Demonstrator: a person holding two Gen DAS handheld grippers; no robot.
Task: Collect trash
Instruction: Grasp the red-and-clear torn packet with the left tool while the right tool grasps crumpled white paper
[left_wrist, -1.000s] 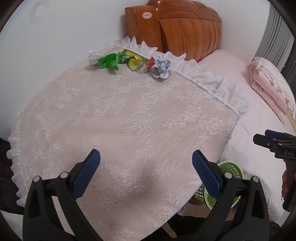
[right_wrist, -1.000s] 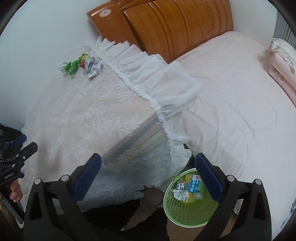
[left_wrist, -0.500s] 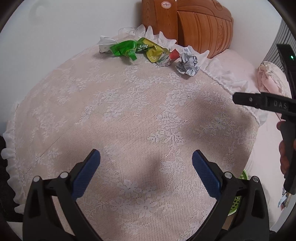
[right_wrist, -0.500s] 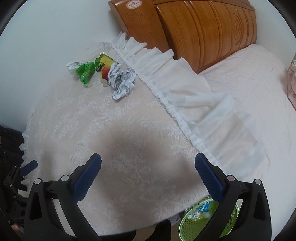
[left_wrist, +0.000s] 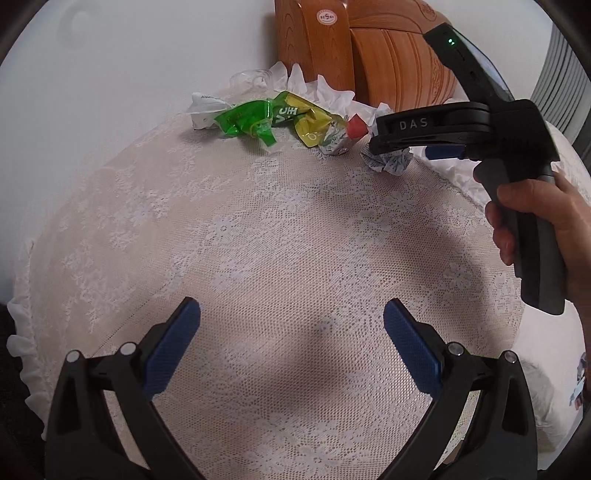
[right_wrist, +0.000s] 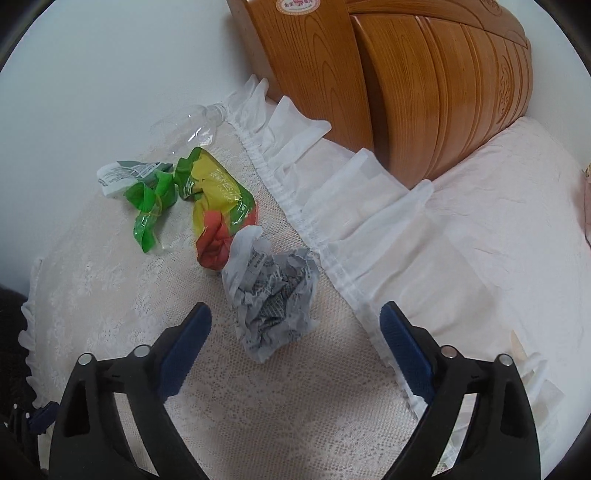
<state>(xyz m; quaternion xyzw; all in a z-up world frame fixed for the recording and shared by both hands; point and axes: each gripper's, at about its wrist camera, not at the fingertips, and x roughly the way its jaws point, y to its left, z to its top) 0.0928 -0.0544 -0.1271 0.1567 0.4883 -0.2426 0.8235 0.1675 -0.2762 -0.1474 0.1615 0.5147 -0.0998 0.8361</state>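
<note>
Reaching step, first item: right gripper (right_wrist: 295, 334), jaws wide, empty, poised just short of crumpled paper ball (right_wrist: 275, 291) at far right of lace-covered table (left_wrist: 258, 236), beside coloured wrappers (right_wrist: 207, 199). Left gripper (left_wrist: 291, 339) wide, idle, near. Next: advance, straddle ball, close.

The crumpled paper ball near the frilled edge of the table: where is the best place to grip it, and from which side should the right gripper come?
Grip the crumpled paper ball across its bulky middle, probably from above and from the near side, where the open right gripper already faces it. Its loose white flap points toward the red and yellow wrapper, so pinching there might catch both.
</note>
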